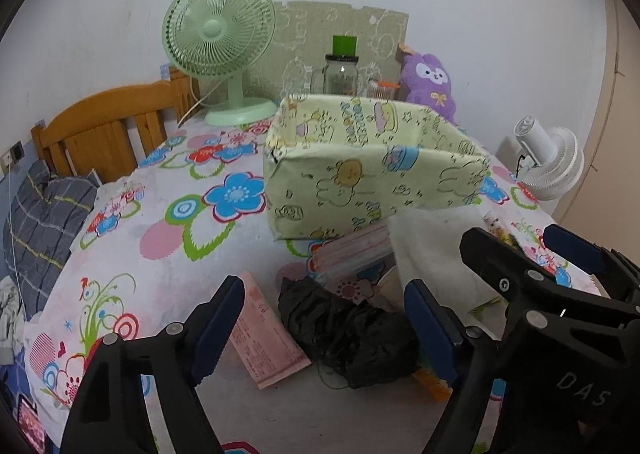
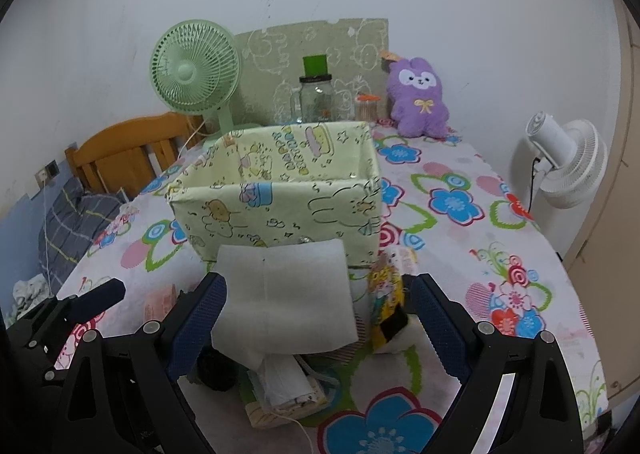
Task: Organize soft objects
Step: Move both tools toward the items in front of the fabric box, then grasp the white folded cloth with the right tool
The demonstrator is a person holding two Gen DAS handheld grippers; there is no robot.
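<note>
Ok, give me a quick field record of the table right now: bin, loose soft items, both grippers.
bin: yellow-green cartoon-print fabric box, open top, looks empty
black item: crumpled black bag, between the left gripper fingers, not pressed
white item: white tissue sheet, in front of the box, between the right gripper fingers
pink item: pink packet, flat on the floral cloth
left gripper: open
right gripper: open

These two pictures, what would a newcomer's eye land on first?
Probably the pale yellow cartoon-print box, open-topped, in the middle of the flowered tablecloth. Behind it by the wall stand a green fan on the left and a purple plush toy on the right. In front of the box lies a heap of soft things: a white cloth and a crumpled black bag.
</note>
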